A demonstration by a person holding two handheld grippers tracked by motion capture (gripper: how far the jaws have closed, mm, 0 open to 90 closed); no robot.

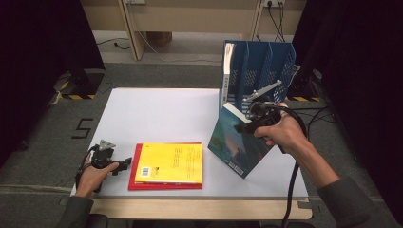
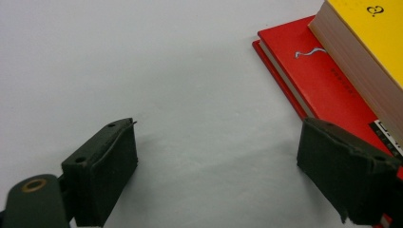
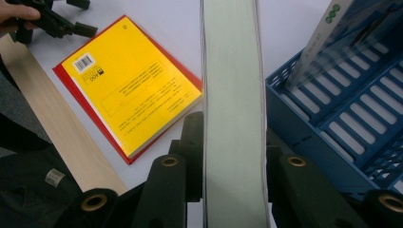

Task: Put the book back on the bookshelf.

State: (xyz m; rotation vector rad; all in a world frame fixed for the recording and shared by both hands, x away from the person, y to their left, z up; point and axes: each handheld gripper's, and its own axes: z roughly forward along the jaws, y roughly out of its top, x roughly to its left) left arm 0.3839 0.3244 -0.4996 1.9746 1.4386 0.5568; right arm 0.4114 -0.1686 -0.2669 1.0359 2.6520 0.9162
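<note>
My right gripper (image 1: 247, 124) (image 3: 233, 142) is shut on a teal-covered book (image 1: 233, 142), lifted and tilted just in front of the blue file rack (image 1: 266, 61). In the right gripper view its pale page edge (image 3: 233, 71) runs up between the jaws. A yellow book (image 1: 168, 162) (image 3: 128, 80) lies flat on a red book (image 1: 133, 175) (image 2: 328, 80) near the table's front. My left gripper (image 1: 126, 162) (image 2: 216, 166) rests open on the table just left of that stack, with bare table between its jaws.
The white table (image 1: 157, 114) has a wooden front edge (image 1: 199, 209). A white book (image 1: 228, 66) (image 3: 323, 33) stands in the rack's left slot. Dark curtains flank both sides, and cables run on the floor behind.
</note>
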